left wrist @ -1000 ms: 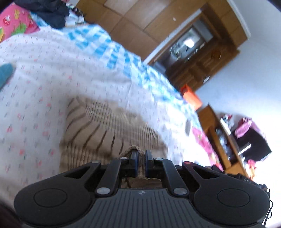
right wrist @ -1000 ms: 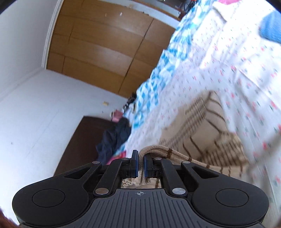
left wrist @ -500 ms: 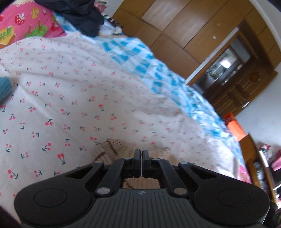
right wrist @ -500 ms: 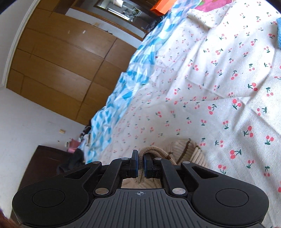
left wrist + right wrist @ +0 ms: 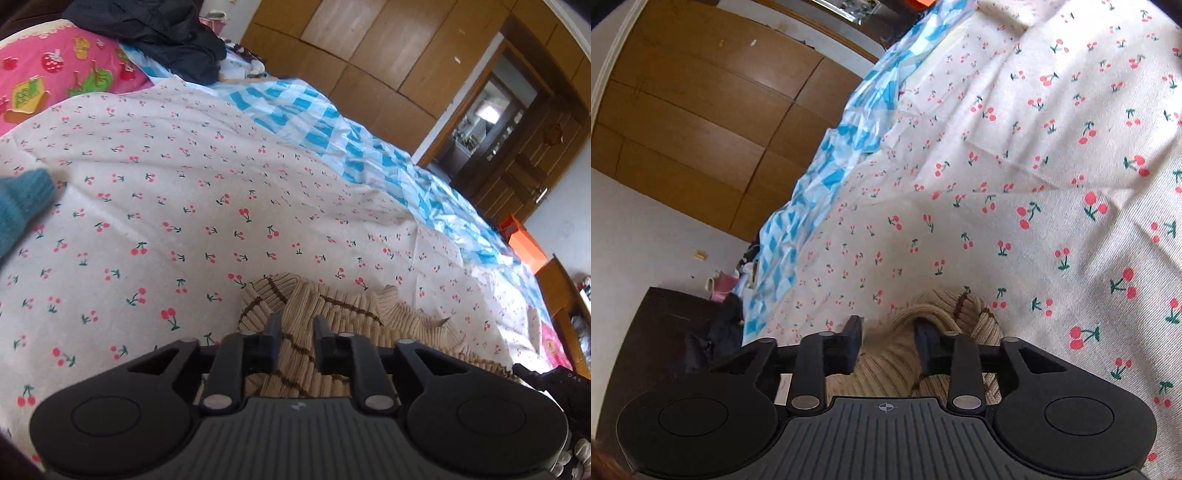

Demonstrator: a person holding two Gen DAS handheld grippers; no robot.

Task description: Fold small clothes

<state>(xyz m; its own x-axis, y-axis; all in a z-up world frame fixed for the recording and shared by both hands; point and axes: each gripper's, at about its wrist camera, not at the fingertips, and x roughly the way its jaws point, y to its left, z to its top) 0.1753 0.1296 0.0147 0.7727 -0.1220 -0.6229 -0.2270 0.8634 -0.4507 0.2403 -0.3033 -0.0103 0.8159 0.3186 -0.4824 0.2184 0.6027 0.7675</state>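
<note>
A small beige ribbed knit garment (image 5: 332,314) with brown stripes lies bunched on the cherry-print bedsheet (image 5: 166,221), just ahead of both grippers. My left gripper (image 5: 297,332) hovers low over its near edge. Its jaws are opening, with the knit lying in the gap and the pads off it. In the right wrist view the same garment (image 5: 942,306) shows a rolled edge. My right gripper (image 5: 888,332) is over it with its jaws opening too; the fabric sits between the fingers, not pinched. Most of the garment is hidden under the gripper bodies.
A teal knit piece (image 5: 18,206) lies at the left edge of the sheet. A pink pillow (image 5: 44,85) and dark clothes (image 5: 159,33) sit at the head of the bed. A blue checked sheet (image 5: 332,125) borders the far side, with a wooden wardrobe (image 5: 701,110) behind.
Both grippers came down to the bed carrying the garment's edge, laying it over itself. Their jaws, shut on the knit before, have now parted and released it.
</note>
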